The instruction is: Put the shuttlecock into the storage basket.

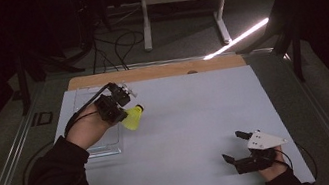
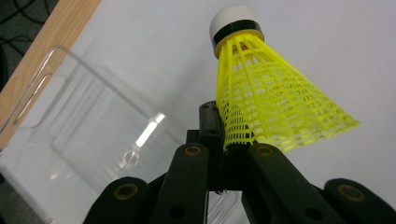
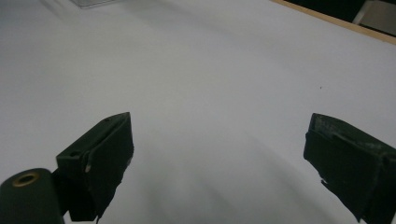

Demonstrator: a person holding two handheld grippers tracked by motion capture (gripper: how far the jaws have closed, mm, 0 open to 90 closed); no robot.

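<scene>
Left gripper (image 1: 124, 110): jaw tips mostly hidden behind the shuttlecock (image 2: 271, 100) skirt in the left gripper view, where they sit pressed together, pinching the skirt's open rim. The contact itself is hard to make out in the high view, too small and dark.

The shuttlecock is off the table, held just past the right edge of the clear tray (image 1: 105, 145), cork end pointing away from the hand. Skirt: yellow plastic mesh, ribbed, flared cone. Cork: rounded white cap with a black band at its base.

Tray: transparent hard plastic, rectangular, low walls, slot handle at the far end. Edges mostly read only through glare; its near part is covered by the left hand and sleeve from above, and cut off by the frame in the left gripper view.

Right gripper (image 1: 236, 147): jaws spread wide, nothing between them, low over the mat (image 1: 192, 118) at the near right. Black flat pads, a bit ragged at the edges. Grey triangular plate on top.

Mat: matte pale sheet over a wooden table (image 1: 159, 71), wood visible along the far edge.
</scene>
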